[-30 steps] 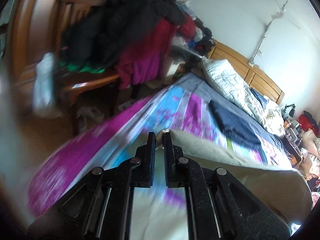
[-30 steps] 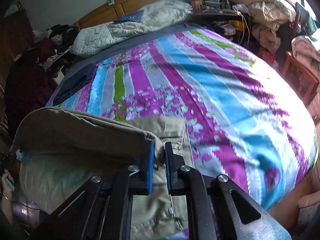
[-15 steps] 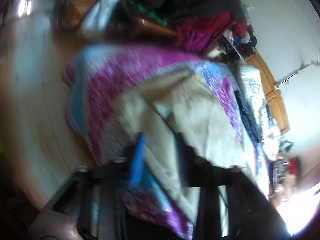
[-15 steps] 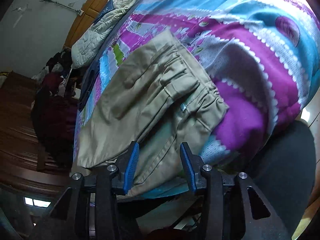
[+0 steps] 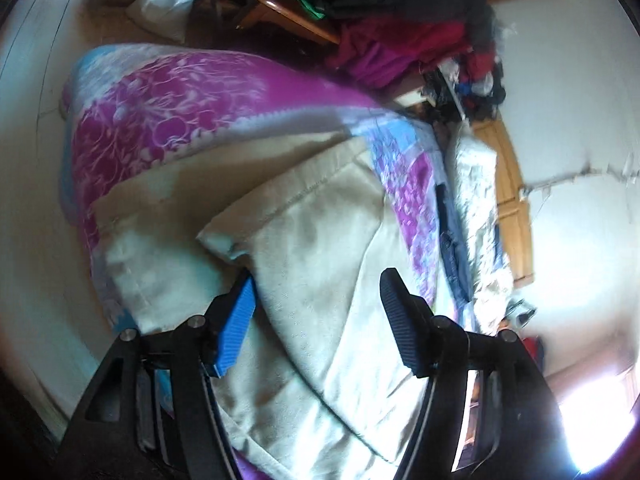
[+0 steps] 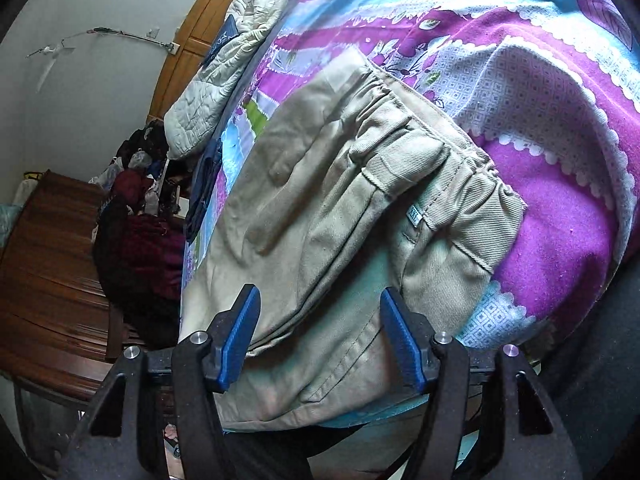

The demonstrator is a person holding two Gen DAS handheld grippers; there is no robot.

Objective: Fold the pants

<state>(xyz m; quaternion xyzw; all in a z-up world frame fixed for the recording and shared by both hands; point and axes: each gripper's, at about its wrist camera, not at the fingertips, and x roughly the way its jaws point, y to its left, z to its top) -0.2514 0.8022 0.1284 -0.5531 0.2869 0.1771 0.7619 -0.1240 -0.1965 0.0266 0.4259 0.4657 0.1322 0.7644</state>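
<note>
the bed (image 6: 560, 128), covered by a striped purple, blue and white bedspread (image 5: 168, 112), is seen spreading ahead of both grippers. the khaki pants (image 6: 328, 200) are laid folded on the near part of the bed, directly in front of the grippers and partly between their fingers, with one layer doubled over another. in the right wrist view the gathered waistband (image 6: 448, 156) is found ahead and to the right of the right gripper (image 6: 320, 332), with a small size label (image 6: 415, 213) sewn beside it. in the left wrist view a stitched hem edge (image 5: 292, 200) is seen ahead of the left gripper (image 5: 316, 316), lying on the lower layer. a white quilt (image 6: 212, 92) and a wooden headboard (image 6: 188, 52) are found far ahead at the head of the bed, and a heap of dark and red clothes (image 5: 400, 20) is piled beyond the bed. both grippers are spread wide, with nothing clamped; the blue pads (image 6: 240, 340) are held just over the cloth, and contact cannot be told.
</note>
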